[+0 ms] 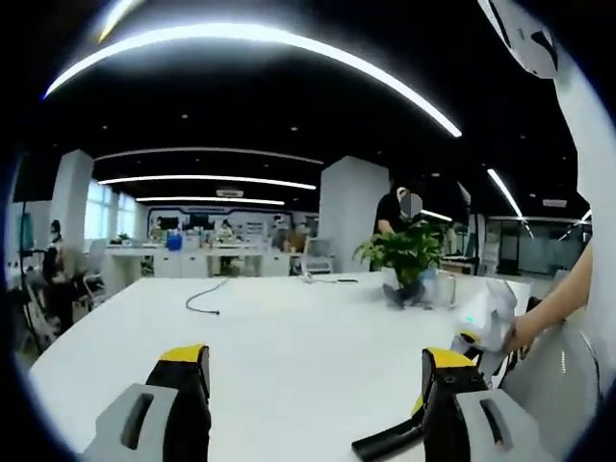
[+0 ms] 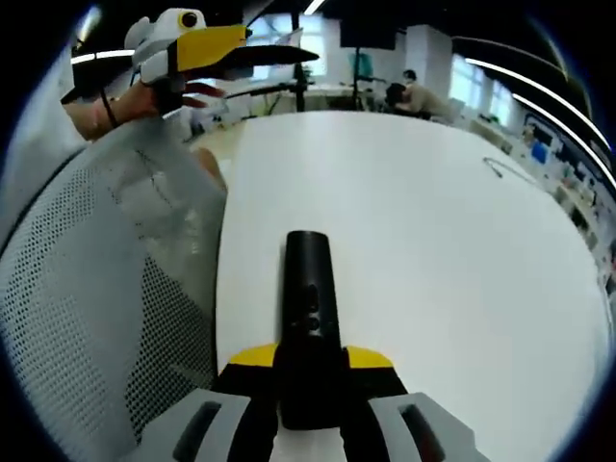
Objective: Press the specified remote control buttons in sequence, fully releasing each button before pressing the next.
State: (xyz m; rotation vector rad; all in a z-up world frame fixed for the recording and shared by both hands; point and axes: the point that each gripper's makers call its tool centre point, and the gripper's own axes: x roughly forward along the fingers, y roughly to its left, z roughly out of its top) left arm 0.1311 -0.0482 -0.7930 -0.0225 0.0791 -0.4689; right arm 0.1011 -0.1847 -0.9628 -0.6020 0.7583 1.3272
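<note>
One black remote control [image 2: 308, 322], stiff, light, likely slick: R gripper [image 2: 310, 371] clamps its near end betw. jaws. L gripper [image 1: 313, 385] spread wide, nothing held.

place: open office | white table [image 1: 289, 337] | desks [image 1: 192, 255] | ceiling light strips [image 1: 260, 38]

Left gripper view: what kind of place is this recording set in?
Most likely an open-plan office: a large white table, rows of desks with seated people behind it, long ceiling light strips, and a potted plant.
</note>
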